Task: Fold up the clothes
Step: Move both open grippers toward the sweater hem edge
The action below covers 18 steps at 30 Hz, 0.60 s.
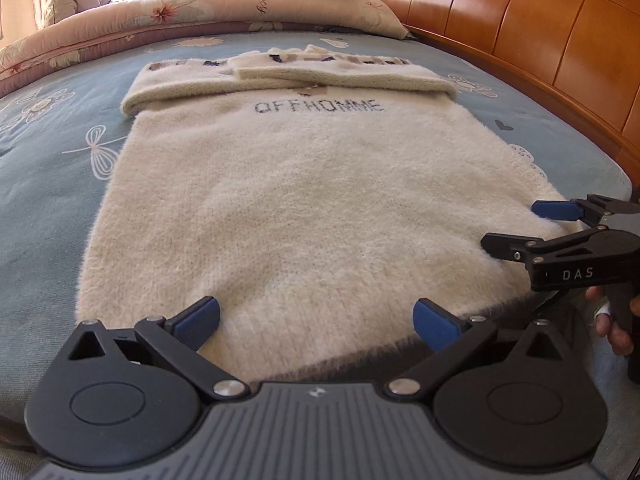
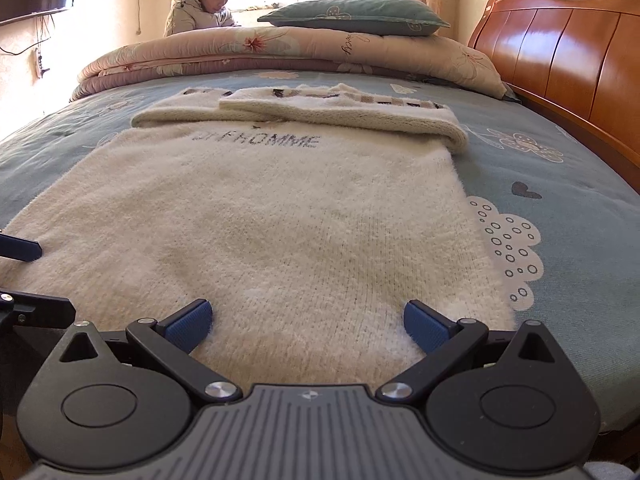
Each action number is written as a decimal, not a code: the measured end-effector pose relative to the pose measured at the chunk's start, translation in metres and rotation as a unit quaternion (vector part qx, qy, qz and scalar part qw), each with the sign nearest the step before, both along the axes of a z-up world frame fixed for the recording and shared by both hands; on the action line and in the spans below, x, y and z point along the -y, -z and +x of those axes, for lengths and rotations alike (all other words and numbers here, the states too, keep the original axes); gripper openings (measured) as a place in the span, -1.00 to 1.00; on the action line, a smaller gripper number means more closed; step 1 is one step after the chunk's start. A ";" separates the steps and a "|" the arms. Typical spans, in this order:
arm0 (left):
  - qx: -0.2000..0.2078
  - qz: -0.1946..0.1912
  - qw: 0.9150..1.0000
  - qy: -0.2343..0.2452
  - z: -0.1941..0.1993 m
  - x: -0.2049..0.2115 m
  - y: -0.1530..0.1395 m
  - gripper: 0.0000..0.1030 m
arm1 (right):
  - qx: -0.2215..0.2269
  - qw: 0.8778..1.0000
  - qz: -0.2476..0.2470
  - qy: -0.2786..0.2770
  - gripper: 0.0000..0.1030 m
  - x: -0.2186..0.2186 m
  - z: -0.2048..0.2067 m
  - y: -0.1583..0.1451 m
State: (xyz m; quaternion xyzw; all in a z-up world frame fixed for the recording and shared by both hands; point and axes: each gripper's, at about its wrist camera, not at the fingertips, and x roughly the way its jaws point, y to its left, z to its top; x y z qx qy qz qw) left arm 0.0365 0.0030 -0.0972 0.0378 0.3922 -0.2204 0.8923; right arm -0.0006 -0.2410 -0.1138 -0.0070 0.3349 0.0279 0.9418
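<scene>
A fluffy cream sweater (image 1: 296,200) lies flat on the bed, its hem toward me and both sleeves folded across the chest near the far end. Dark letters (image 1: 319,106) run across its chest. My left gripper (image 1: 316,322) is open, its blue pads spread over the hem's left part. My right gripper (image 2: 307,326) is open too, over the hem's right part, with nothing between its pads. In the left wrist view the right gripper (image 1: 524,226) reaches in from the right, a hand (image 1: 612,320) on its handle. The same sweater (image 2: 280,232) fills the right wrist view.
The blue patterned bedsheet (image 2: 568,208) surrounds the sweater. A rolled quilt (image 2: 280,48) with a green pillow (image 2: 356,14) lies along the far side. A wooden headboard (image 2: 568,52) rises on the right. A person (image 2: 200,6) sits beyond the quilt by the window.
</scene>
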 end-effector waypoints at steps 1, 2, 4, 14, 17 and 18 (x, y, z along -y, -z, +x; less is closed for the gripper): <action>-0.005 -0.014 1.000 -0.007 -0.001 -0.009 -0.002 0.99 | -0.006 1.000 -0.001 0.001 1.00 0.000 0.001 -0.001; -0.009 -0.026 1.000 -0.014 0.000 -0.015 -0.004 0.99 | -0.011 1.000 -0.002 0.002 1.00 -0.001 0.002 -0.002; -0.017 -0.049 0.998 -0.028 0.002 -0.028 -0.009 0.99 | -0.016 1.000 -0.003 0.005 1.00 -0.002 0.003 -0.003; -0.018 -0.045 0.997 -0.057 0.018 -0.044 0.000 0.99 | 0.028 0.999 -0.015 0.029 1.00 -0.016 0.017 -0.023; -0.024 -0.037 0.998 -0.053 0.020 -0.043 0.000 0.99 | 0.031 0.999 0.003 0.030 1.00 -0.017 0.034 -0.022; -0.025 -0.033 0.998 -0.054 0.020 -0.042 0.000 0.99 | 0.029 0.999 0.008 0.031 1.00 -0.016 0.038 -0.020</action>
